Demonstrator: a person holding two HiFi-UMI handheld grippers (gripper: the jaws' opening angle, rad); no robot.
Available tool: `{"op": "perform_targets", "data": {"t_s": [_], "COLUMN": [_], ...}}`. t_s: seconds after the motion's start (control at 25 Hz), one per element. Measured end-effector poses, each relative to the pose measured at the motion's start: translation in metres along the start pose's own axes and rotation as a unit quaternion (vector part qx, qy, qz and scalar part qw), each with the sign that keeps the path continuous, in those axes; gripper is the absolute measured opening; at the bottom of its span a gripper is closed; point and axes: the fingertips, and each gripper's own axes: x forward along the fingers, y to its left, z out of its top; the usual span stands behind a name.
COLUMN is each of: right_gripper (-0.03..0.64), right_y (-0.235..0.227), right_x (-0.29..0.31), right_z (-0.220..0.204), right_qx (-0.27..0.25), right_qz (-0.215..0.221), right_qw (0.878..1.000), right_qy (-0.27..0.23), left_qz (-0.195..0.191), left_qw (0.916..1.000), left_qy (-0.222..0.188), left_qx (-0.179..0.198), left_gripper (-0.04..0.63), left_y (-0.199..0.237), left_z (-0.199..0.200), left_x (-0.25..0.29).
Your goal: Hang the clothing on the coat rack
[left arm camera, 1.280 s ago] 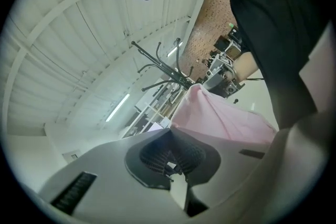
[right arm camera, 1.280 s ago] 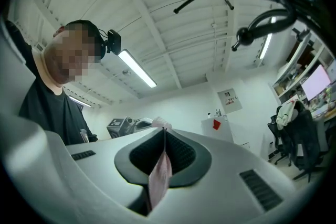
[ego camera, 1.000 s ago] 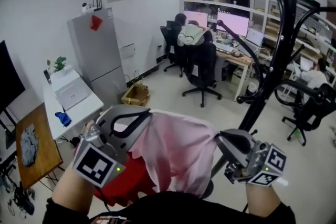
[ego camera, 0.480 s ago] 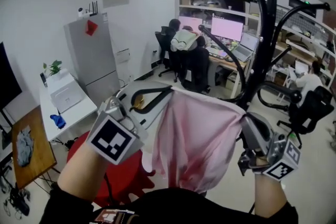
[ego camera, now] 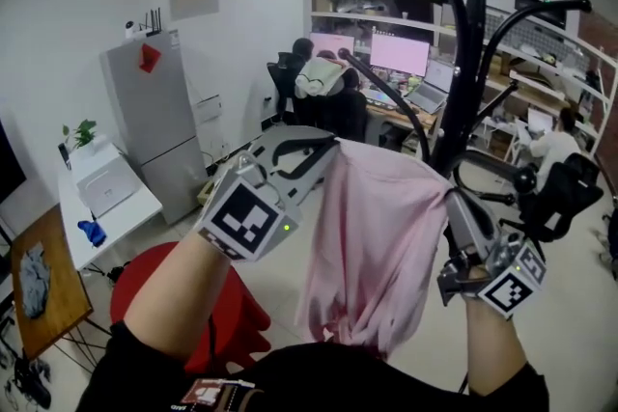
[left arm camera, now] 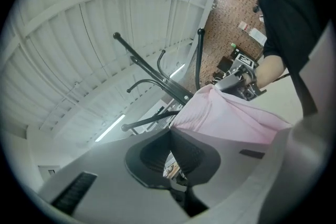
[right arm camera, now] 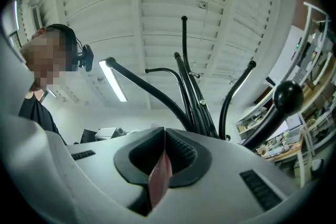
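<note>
The clothing (ego camera: 372, 246) is plain pale pink. The coat rack (ego camera: 467, 63), at 1 o'clock, is black. The left gripper (ego camera: 323, 147) and right gripper (ego camera: 454, 200) are grey with black-and-white square markers. The stool (ego camera: 249, 323), at 8 o'clock, is red. The refrigerator (ego camera: 150, 125), at 10 o'clock, is silver-grey.

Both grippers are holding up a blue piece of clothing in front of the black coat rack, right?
No: the clothing is pink, not blue; the head view shows it. The left gripper and right gripper do hold it before the black coat rack.
</note>
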Motion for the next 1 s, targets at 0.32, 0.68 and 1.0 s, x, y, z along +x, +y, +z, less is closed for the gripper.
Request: {"op": "perform_targets", "data": {"t_s": [0.32, 0.68, 1.0], "right_gripper": [0.021, 0.023, 0.023], "right_y": [-0.019, 0.025, 0.046], "right_x": [0.000, -0.013, -0.022], "right_z": [-0.053, -0.114, -0.117], "right_qx": [-0.006, -0.014, 0.061], "right_qz": [-0.031, 0.010, 0.016], "right_qw": [0.997, 0.990, 0.993], "right_qy": [0.070, 0.141, 0.103], "left_qz": [-0.030, -0.088, -0.099], "left_qw": [0.9980, 0.9958, 0.9939], "left_qy": [0.011, -0.004, -0.023], "left_qx": [-0.055, -0.026, -0.043], "left_gripper": [0.005, 0.005, 0.005], "left_y": [-0.031, -0.106, -0.126], "left_z": [-0.042, -0.043, -0.040], "left_x": [0.054, 0.061, 0.026]}}
